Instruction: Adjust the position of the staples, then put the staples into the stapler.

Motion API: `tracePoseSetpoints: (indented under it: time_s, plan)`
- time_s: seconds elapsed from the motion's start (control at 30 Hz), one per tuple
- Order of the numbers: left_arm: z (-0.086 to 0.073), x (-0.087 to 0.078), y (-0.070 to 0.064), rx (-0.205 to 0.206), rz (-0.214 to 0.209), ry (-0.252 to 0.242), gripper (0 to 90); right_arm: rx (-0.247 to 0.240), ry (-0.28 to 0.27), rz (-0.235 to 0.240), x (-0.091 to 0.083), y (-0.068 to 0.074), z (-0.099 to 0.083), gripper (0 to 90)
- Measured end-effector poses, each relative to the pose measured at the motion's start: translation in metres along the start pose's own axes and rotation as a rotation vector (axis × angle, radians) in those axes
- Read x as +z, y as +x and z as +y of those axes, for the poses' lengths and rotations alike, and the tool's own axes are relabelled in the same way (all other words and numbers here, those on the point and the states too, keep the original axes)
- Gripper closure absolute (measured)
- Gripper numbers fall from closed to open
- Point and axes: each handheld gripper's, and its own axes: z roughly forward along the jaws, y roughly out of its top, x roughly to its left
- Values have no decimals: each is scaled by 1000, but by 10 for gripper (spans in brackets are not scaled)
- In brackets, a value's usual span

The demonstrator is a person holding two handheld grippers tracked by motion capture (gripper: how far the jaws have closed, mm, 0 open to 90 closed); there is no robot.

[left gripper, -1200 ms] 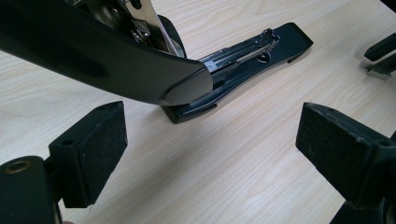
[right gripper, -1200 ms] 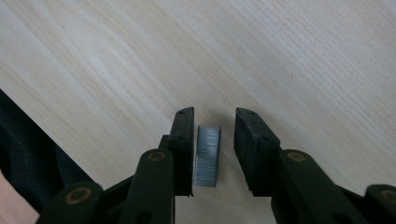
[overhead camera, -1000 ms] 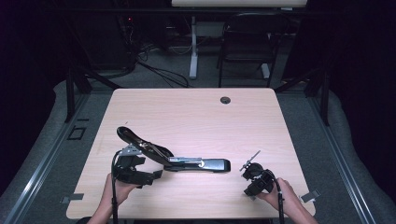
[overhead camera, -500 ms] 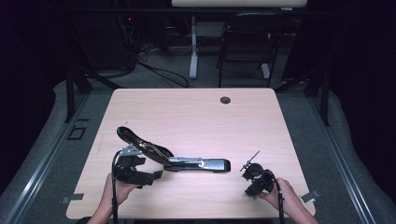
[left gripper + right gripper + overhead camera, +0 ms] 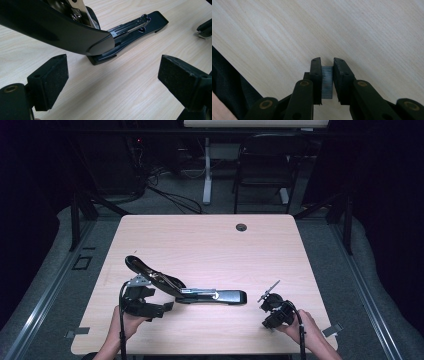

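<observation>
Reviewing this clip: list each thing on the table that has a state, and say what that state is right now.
Stapler: lying on the table, top arm swung open and raised, magazine exposed.
Strip of staples: clamped between the right gripper's jaws, above the table.
Left gripper: jaws wide open, holding nothing, just short of the stapler's raised arm.
Right gripper: shut on the strip of staples.

Bright, evenly lit table (image 5: 210, 245), dark surroundings; close gripper views slightly soft.
</observation>
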Motion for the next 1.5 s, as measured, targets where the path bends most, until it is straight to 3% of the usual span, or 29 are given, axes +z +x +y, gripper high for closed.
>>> tracePoseSetpoints:
  time_s: [0.17, 0.33, 0.63, 1.07, 1.3, 1.5]
  plan:
    - [0, -3, 2, -27, 19, -15, 100, -13, -15, -21, -7, -1, 1, 785]
    - [1, -9, 3, -63, 57, -55, 100, 8, -83, -20, -10, -1, 0, 786]
    - [1, -16, 8, -109, 114, -90, 100, -22, -118, -41, -18, -1, 1, 786]
    - [1, -28, 16, -180, 208, -213, 146, -49, -161, -70, -26, 1, 4, 786]
    - [7, -35, 22, -169, 246, -298, 190, -40, -188, -67, -26, 2, 5, 786]
    - [12, -35, 26, -169, 266, -352, 240, -64, -187, -83, -30, 0, 7, 786]
